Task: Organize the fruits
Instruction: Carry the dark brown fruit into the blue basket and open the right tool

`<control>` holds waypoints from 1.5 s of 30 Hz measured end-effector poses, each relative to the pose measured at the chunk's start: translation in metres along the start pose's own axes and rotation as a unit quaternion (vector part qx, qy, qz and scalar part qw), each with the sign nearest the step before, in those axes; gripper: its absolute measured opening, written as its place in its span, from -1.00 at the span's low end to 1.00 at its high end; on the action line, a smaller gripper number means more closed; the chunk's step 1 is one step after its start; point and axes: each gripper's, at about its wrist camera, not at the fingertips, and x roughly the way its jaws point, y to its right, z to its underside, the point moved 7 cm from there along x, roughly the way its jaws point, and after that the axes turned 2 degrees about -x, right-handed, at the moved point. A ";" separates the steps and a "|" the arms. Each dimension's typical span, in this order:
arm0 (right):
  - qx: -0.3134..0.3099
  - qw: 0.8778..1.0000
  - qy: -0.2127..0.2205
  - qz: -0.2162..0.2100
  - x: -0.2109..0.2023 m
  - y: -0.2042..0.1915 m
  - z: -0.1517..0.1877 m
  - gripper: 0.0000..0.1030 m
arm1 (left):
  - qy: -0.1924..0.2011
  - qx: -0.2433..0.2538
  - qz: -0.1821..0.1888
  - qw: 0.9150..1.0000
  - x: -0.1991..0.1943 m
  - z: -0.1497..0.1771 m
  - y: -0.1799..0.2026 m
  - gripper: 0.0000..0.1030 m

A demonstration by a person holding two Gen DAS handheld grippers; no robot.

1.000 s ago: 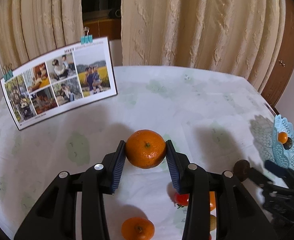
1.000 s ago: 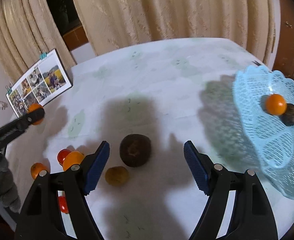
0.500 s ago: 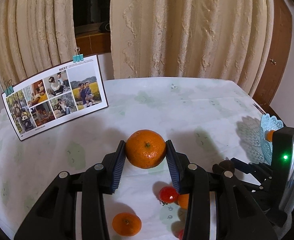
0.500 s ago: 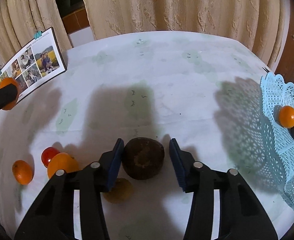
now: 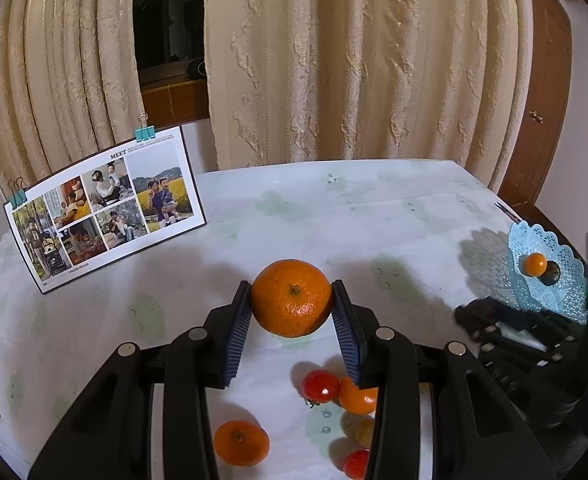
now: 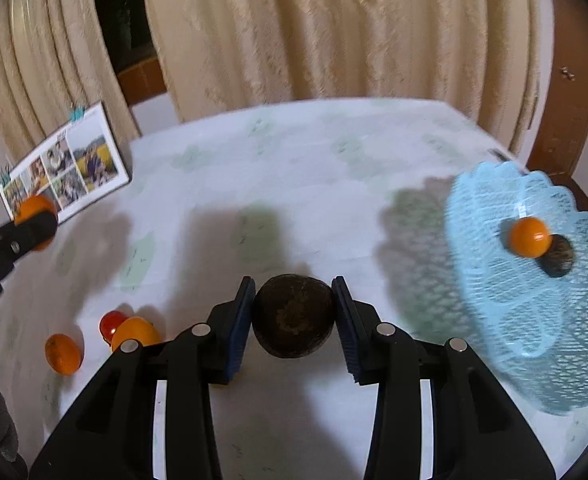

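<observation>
Transfer stage of fruit sorting. The left gripper [image 5: 292,312] is clamping a large orange [image 5: 292,298] between its ribbed pads, jaws narrowed to the fruit's width, holding it clear above the table's [image 5: 333,216] middle. The right gripper [image 6: 294,322] is gripping a dark brown round fruit [image 6: 292,322] in the same manner, jaws pressing on both sides; its view is blurring with motion.

The light blue lace-pattern basket [image 6: 505,312] is sitting near the table's right edge and is already holding a small orange fruit [image 6: 529,237] touching a dark one [image 6: 558,255]. Loose fruit is waiting near the front edge: a mandarin [image 5: 241,443], a red tomato [image 5: 321,386] touching an orange fruit [image 5: 357,395], and more partly hidden behind the left gripper's finger.

The next move probably calls for carrying each held fruit over the basket rim and opening the jaws low, so nothing rolls out.

A pale, faintly patterned cloth is covering the table; a clipped photo card [image 5: 102,208] is leaning at the back left, before cream curtains [image 5: 353,60].
</observation>
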 end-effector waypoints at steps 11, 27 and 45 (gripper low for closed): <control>0.062 0.995 0.058 0.061 -0.051 0.078 -0.008 -0.21 | 0.001 0.020 0.011 1.000 -0.005 0.005 0.019 -0.21; 0.139 0.983 0.066 0.104 -0.071 0.163 0.023 -0.19 | -0.004 0.044 0.034 0.998 -0.011 0.009 0.062 -0.21; 0.162 0.964 0.121 0.172 -0.098 0.208 0.049 0.08 | -0.015 0.117 0.099 0.988 -0.004 0.012 0.185 -0.21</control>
